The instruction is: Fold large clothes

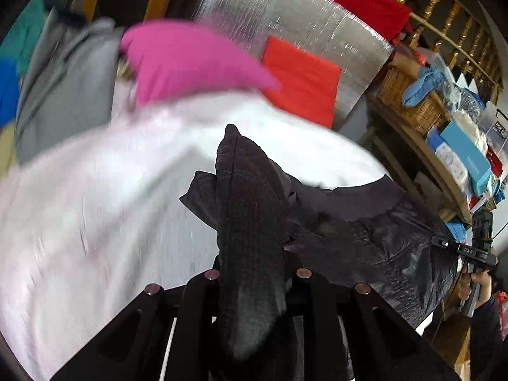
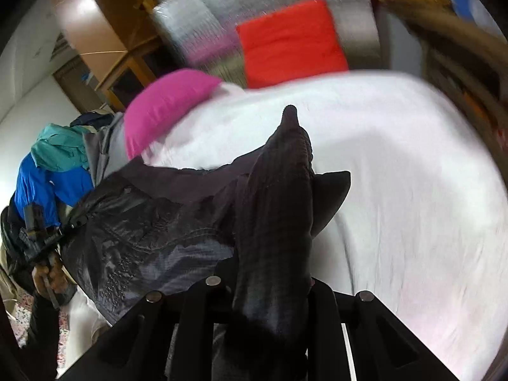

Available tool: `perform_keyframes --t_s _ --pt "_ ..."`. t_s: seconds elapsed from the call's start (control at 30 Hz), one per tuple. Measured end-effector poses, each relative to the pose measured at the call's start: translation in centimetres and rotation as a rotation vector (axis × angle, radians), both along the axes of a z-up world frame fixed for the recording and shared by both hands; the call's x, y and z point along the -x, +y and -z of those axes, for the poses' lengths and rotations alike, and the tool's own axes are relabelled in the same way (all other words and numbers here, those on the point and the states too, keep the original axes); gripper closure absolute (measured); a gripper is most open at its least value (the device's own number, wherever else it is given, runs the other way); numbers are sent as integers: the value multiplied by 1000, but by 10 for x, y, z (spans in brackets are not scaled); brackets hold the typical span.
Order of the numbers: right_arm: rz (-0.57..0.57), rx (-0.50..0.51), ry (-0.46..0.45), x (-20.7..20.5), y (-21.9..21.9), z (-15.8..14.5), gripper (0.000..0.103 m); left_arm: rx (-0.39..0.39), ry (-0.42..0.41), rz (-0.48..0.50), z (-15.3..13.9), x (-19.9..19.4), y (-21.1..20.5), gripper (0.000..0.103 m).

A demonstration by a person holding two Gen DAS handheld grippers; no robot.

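Clamped in the left gripper [image 1: 254, 273] was a thick ribbed fold of a dark jacket [image 1: 374, 241], which ran up from 6 o'clock toward the centre of the left wrist view. Likewise, the right gripper [image 2: 270, 281] was closed on another ribbed fold of the same jacket, so the garment hung stretched between the two, above a white sheet [image 2: 412, 174].

Its shell looked thin, shiny and crinkled, so it would probably be light, soft and rather slippery; the ribbed knit edge seemed the surest place to grip, since the slick cloth might slide out of a loose pinch.

Beyond the jacket, the sheet covered a broad surface, blurred by motion. At 11 o'clock in the left view lay a pink garment [image 1: 190, 60], with grey clothing [image 1: 63, 85] beside it at 10 o'clock. A red folded cloth [image 1: 301, 79] sat at 1 o'clock against a silver mat [image 1: 285, 16]. Farthest off, at 2 to 3 o'clock, stood cluttered shelves [image 1: 444, 146] with baskets and boxes, under a wooden railing [image 1: 444, 19].
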State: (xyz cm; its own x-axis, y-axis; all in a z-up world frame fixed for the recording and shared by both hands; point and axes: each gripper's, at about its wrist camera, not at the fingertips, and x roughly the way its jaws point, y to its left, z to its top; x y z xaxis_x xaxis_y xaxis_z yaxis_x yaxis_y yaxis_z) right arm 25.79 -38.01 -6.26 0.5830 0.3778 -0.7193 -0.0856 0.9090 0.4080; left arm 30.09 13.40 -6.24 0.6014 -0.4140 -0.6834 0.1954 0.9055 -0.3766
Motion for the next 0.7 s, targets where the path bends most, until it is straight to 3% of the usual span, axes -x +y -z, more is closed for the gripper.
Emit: perform_keyframes --t_s 0.1,0.17,0.23,0.3,0.33,0.43,0.53,0.6,0.7 --pt "32 -3 88 14 -5 57 85 -58 92 -40 52 8 0 85" --pt "72 -63 127 17 -15 83 76 -14 134 -61 74 9 9 78" --pt "102 -108 141 17 -24 98 52 28 178 -89 80 5 20 64" --pt "122 -109 145 20 -30 99 39 19 212 -94 76 0 27 55" --pt "117 -111 144 24 -36 98 39 8 212 -93 70 0 30 54" --pt "149 -114 111 29 -57 83 36 1 161 -70 46 7 42 52" --pt "187 -102 52 29 -69 60 36 -16 60 -111 19 15 51 40" --pt "180 -83 22 7 -64 47 35 -38 49 -90 15 0 44 37" --pt "117 -26 42 -39 -38 41 35 -69 122 -18 34 -45 15 37"
